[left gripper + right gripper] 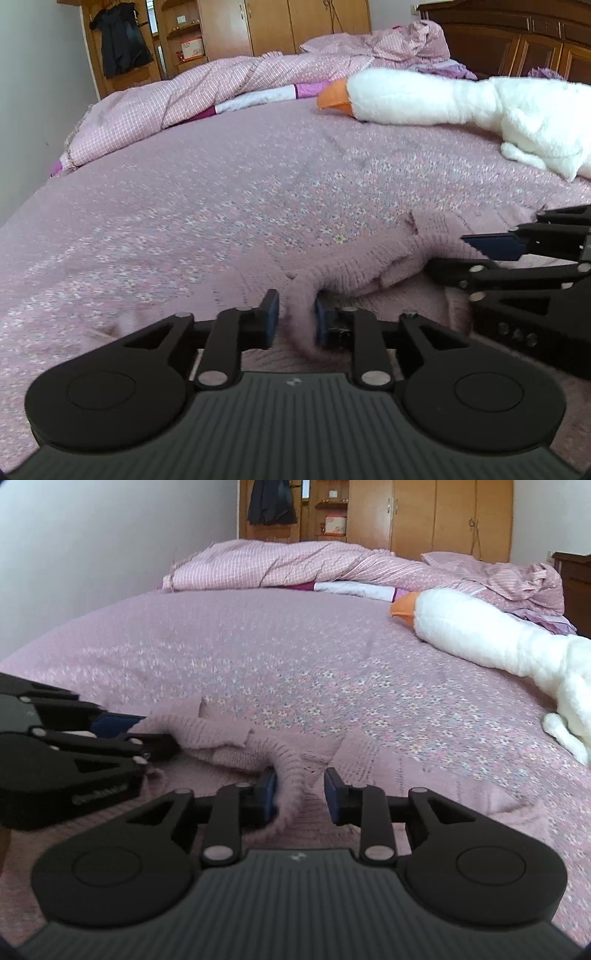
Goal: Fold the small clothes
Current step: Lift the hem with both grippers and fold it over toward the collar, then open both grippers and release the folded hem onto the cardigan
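Note:
A pink knit garment (373, 266) lies bunched on the flowered pink bedspread (207, 206). My left gripper (295, 319) is shut on a rolled fold of it, and the fabric fills the space between the blue pads. In the right wrist view the same garment (258, 744) lies ahead of my right gripper (301, 794), which stands open. A ribbed edge rests against its left pad (271, 794), and the right pad is free. Each gripper shows in the other's view: the right one (480, 258) and the left one (140, 734), close together over the garment.
A white plush goose (443, 98) with an orange beak lies at the far right of the bed. A crumpled pink checked quilt (192, 99) runs along the far edge. Wooden wardrobes (436, 517) and a dark headboard (517, 40) stand behind. A wall borders the bed's left side.

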